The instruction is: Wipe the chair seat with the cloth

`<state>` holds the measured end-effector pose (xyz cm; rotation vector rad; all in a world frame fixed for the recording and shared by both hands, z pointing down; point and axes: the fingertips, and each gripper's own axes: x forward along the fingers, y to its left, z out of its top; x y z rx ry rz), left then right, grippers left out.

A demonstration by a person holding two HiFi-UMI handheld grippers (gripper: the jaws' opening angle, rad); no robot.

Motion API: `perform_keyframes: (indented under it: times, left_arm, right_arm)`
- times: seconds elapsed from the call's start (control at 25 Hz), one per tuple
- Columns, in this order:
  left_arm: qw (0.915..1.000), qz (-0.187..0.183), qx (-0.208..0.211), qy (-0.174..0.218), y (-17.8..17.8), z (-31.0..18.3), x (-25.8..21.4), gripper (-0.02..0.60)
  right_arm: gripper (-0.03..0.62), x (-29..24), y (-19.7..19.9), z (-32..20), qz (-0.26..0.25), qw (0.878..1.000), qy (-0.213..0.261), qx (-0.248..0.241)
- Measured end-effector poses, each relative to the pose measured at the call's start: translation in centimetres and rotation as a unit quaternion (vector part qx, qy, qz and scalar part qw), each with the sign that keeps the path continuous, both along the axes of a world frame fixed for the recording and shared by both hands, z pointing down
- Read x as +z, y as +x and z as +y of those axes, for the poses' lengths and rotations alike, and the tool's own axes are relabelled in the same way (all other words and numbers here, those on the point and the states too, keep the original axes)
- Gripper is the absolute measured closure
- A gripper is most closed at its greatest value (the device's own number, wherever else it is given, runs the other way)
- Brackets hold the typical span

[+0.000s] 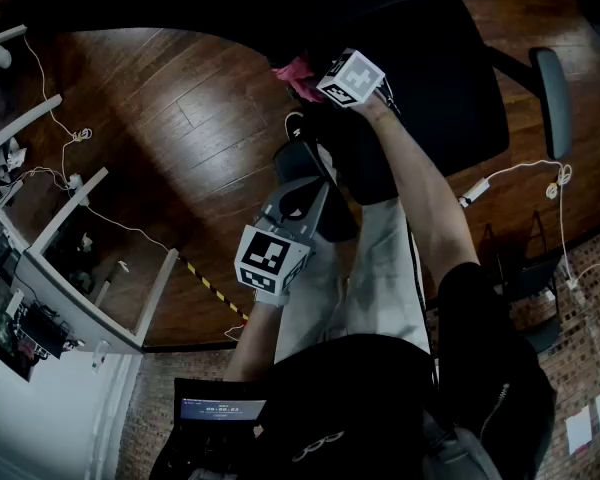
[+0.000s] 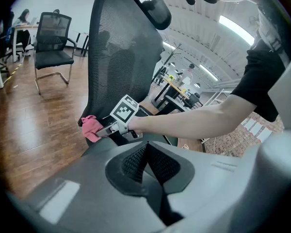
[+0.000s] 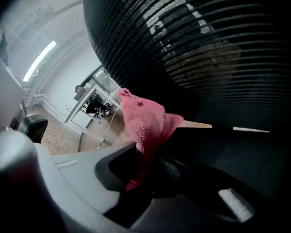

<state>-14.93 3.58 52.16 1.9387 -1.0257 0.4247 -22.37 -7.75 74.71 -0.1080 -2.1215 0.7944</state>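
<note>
The right gripper (image 3: 145,174) grips a pink cloth (image 3: 146,120) at the left edge of the chair seat (image 3: 252,154). The seat spreads right and below it, with the backrest (image 3: 194,42) beyond. The left gripper (image 2: 146,152), jaws together and empty, hangs nearer.

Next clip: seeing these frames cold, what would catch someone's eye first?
The pink cloth stands out at once, the only bright thing in a dark scene, pinched in the right gripper at the edge of the black chair seat. After that, the left gripper, shut on nothing and held nearer the person, looking on at the other.
</note>
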Motion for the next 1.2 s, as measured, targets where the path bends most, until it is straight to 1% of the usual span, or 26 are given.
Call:
perform_keyframes:
  times: [0.16, 0.36, 0.48, 0.6, 0.8, 0.88, 1.08, 1.2]
  left_arm:
    - [1.0000, -0.005, 0.000, 0.003, 1.1, 0.0, 0.0, 0.591]
    - [0.9998, -0.017, 0.004, 0.005, 3.0, 0.9, 0.3, 0.591]
    - [0.9997, -0.024, 0.006, 0.002, 4.0, 1.2, 0.6, 0.591]
    - [0.9997, -0.022, 0.005, -0.003, 5.4, 1.4, 0.9, 0.591]
    - [0.9997, -0.019, 0.013, -0.002, 7.7, 1.2, 0.7, 0.591]
    - [0.9997, -0.022, 0.013, 0.005, 8.2, 0.9, 0.5, 0.591]
    - [0.9997, -0.022, 0.012, 0.003, 8.5, 0.7, 0.6, 0.591]
    - [0.9996, -0.025, 0.012, 0.001, 8.6, 0.8, 0.7, 0.591]
  right_arm:
    - [0.526, 0.7, 2.3, -2.5, 0.020, 0.999, 0.019, 0.026]
    - [0.526, 2.2, 7.3, -6.5, 0.060, 0.995, 0.043, 0.074]
    - [0.526, 2.5, 10.3, -8.7, 0.075, 0.992, 0.056, 0.085]
    - [0.526, 2.9, 13.1, -10.7, 0.093, 0.988, 0.071, 0.099]
    - [0.526, 3.0, 17.0, -13.6, 0.116, 0.982, 0.092, 0.119]
    - [0.526, 3.0, 18.3, -14.6, 0.121, 0.980, 0.098, 0.124]
    - [0.526, 2.8, 21.2, -17.7, 0.144, 0.971, 0.121, 0.145]
    - [0.526, 2.6, 23.7, -19.7, 0.167, 0.962, 0.139, 0.166]
